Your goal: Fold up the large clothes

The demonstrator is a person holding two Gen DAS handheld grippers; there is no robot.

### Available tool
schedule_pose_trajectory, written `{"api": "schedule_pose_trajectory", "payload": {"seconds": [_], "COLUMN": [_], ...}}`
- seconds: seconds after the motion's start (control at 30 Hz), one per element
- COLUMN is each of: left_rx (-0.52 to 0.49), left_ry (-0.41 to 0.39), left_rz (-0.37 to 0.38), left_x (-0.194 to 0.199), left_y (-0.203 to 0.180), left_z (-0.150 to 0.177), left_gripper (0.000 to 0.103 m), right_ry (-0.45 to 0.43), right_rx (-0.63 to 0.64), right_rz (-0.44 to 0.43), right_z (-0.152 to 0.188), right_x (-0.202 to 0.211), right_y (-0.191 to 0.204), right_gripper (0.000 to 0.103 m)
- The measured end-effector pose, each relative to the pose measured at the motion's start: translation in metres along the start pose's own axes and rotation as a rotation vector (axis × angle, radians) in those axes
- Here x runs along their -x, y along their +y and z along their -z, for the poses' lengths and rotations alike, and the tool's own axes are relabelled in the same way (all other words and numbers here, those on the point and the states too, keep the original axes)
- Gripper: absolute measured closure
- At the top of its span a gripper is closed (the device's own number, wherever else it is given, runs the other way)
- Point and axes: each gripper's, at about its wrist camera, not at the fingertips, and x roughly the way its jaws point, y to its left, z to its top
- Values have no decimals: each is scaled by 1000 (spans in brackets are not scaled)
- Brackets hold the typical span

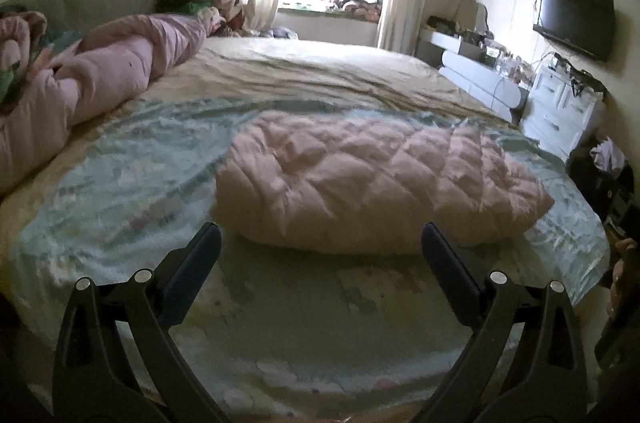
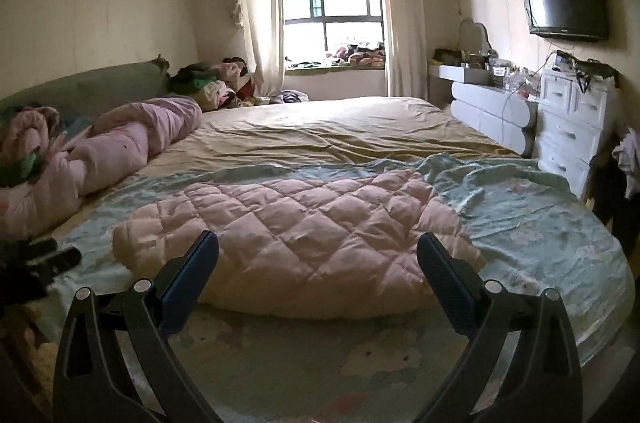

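A pink quilted padded garment point(image 1: 360, 183) lies folded into a thick bundle on a pale blue patterned sheet point(image 1: 120, 183) at the near end of the bed. The left gripper point(image 1: 320, 243) hovers in front of the bundle's near edge, open wide with nothing between its fingers. In the right wrist view the same pink garment point(image 2: 288, 235) lies on the blue sheet point(image 2: 540, 223). The right gripper point(image 2: 318, 251) is held above the bundle's near edge, also open and empty. At the left edge of that view a dark shape point(image 2: 44, 263) shows, probably the other gripper.
A rolled pink duvet point(image 2: 120, 151) lies along the bed's left side by a grey headboard point(image 2: 100, 83). Beige bedding point(image 2: 340, 131) covers the far half. White drawers point(image 2: 568, 127) and a dressing table stand to the right, under a wall television point(image 2: 564, 3). Clothes are piled near the window point(image 2: 332, 7).
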Motion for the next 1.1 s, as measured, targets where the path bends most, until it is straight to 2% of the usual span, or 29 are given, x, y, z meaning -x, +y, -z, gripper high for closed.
{"api": "schedule_pose_trajectory", "payload": {"seconds": [0.1,0.2,0.33,0.5,1.1], "left_rx": [17,23,12,17,20], "left_ry": [57,83,94,99,87], "left_rz": [4,-35,-71,-62,-61], "left_x": [-8,-14,-18,-16,-12], "left_y": [-2,-5,-8,-10,-14], "left_z": [14,23,26,26,24], "left_gripper": [9,9,9,9,9], "right_ry": [-2,1,76,145,146], "right_rx": [-15,1,25,33,40], "right_rz": [7,17,9,1,-19], "right_z": [13,28,44,56,56], "right_x": [8,13,4,-10,-13], "right_y": [4,10,17,22,27], "right_gripper": [4,4,4,4,4]}}
